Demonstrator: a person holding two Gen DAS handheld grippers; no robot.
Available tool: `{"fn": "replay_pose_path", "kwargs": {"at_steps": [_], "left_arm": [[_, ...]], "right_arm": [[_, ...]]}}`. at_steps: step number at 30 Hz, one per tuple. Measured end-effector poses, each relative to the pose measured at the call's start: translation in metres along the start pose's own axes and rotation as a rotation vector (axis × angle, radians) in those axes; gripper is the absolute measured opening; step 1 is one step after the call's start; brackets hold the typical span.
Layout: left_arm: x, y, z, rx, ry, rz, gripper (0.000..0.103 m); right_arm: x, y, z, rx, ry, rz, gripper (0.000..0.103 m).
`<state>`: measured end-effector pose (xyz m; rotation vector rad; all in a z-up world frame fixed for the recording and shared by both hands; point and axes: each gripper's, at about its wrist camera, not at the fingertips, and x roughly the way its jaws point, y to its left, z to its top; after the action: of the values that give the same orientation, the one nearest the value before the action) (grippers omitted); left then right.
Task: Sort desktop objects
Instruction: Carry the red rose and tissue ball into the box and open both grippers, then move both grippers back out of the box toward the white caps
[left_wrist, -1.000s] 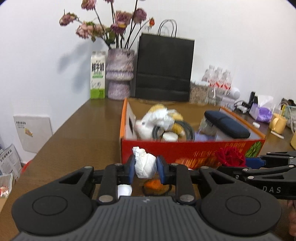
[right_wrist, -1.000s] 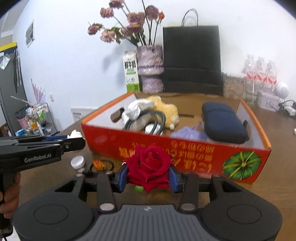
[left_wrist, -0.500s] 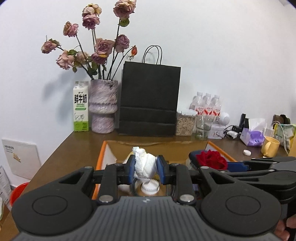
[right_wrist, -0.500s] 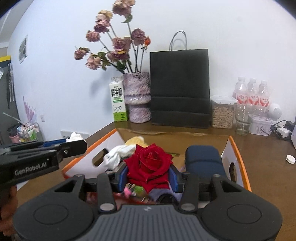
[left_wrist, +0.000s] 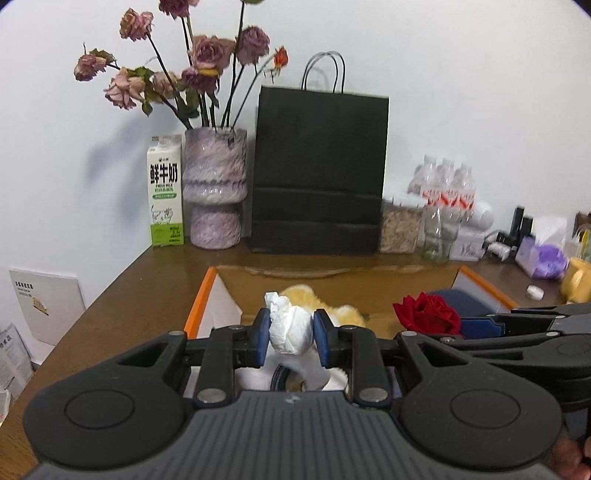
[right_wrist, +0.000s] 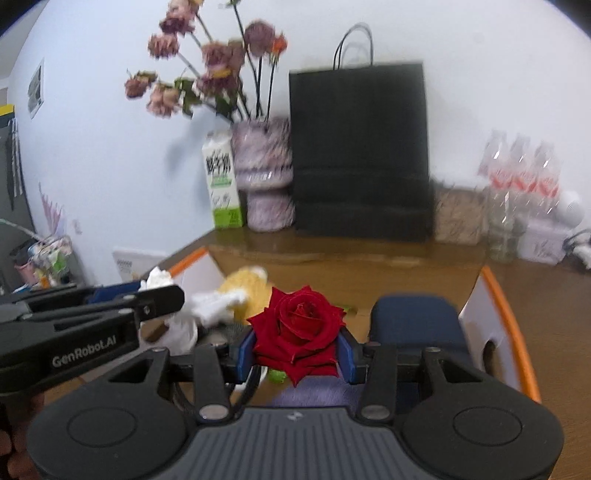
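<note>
The tissue (left_wrist: 290, 329), light and soft, sits pinched in the left gripper (left_wrist: 289, 336), while the right gripper (right_wrist: 295, 356) clamps the fragile rose (right_wrist: 298, 338) over the box (right_wrist: 511, 325).

My views are evenly bright, fisheye-bent with dark corners; my right view is motion-blurred, flower shadows (left_wrist: 110, 155) soft

Both wrist views look forward over the orange box (left_wrist: 199, 306) toward the black bag (right_wrist: 358, 147).
</note>
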<state>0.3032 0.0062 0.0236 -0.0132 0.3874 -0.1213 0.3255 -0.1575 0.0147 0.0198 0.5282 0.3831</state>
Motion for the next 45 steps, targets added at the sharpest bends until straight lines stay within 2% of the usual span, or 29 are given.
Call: {"fn": "replay_pose_path", "kwargs": {"at_steps": [9, 10, 13, 15, 16, 17, 18, 20, 21, 22, 39, 45], "left_arm": [[0.004, -0.007, -0.012, 0.038, 0.019, -0.003, 0.027], [0.004, -0.007, -0.012, 0.038, 0.017, 0.004, 0.028], [0.001, -0.008, -0.012, 0.039, 0.002, 0.033, 0.039], [-0.001, -0.006, -0.011, 0.029, -0.009, 0.057, 0.053], [-0.002, -0.005, -0.010, 0.022, -0.018, 0.064, 0.057], [-0.004, -0.003, -0.009, 0.011, -0.027, 0.077, 0.067], [-0.005, -0.001, -0.008, 0.001, -0.035, 0.096, 0.083], [-0.008, 0.003, -0.005, -0.020, -0.058, 0.156, 0.103], [-0.010, 0.005, -0.004, -0.027, -0.071, 0.161, 0.103], [-0.011, 0.007, -0.003, -0.040, -0.078, 0.154, 0.103], [-0.017, 0.003, -0.004, -0.027, -0.083, 0.150, 0.103], [-0.028, 0.003, -0.002, -0.026, -0.111, 0.152, 0.103]], "right_arm": [[0.006, 0.006, -0.011, -0.054, 0.006, -0.023, 0.047], [0.005, 0.006, -0.012, -0.051, 0.001, -0.030, 0.049], [0.001, 0.007, -0.012, -0.054, -0.015, -0.050, 0.064], [-0.003, 0.007, -0.012, -0.051, -0.030, -0.065, 0.069], [-0.005, 0.005, -0.011, -0.042, -0.033, -0.064, 0.072], [-0.007, 0.004, -0.011, -0.031, -0.040, -0.063, 0.077], [-0.009, 0.002, -0.010, -0.022, -0.047, -0.065, 0.082], [-0.015, -0.001, -0.008, -0.005, -0.065, -0.079, 0.092], [-0.017, -0.002, -0.007, -0.001, -0.074, -0.079, 0.101], [-0.020, -0.003, -0.006, 0.003, -0.083, -0.075, 0.103], [-0.030, 0.003, -0.008, -0.020, -0.101, -0.083, 0.103], [-0.043, 0.009, -0.005, -0.039, -0.146, -0.093, 0.103]]}}
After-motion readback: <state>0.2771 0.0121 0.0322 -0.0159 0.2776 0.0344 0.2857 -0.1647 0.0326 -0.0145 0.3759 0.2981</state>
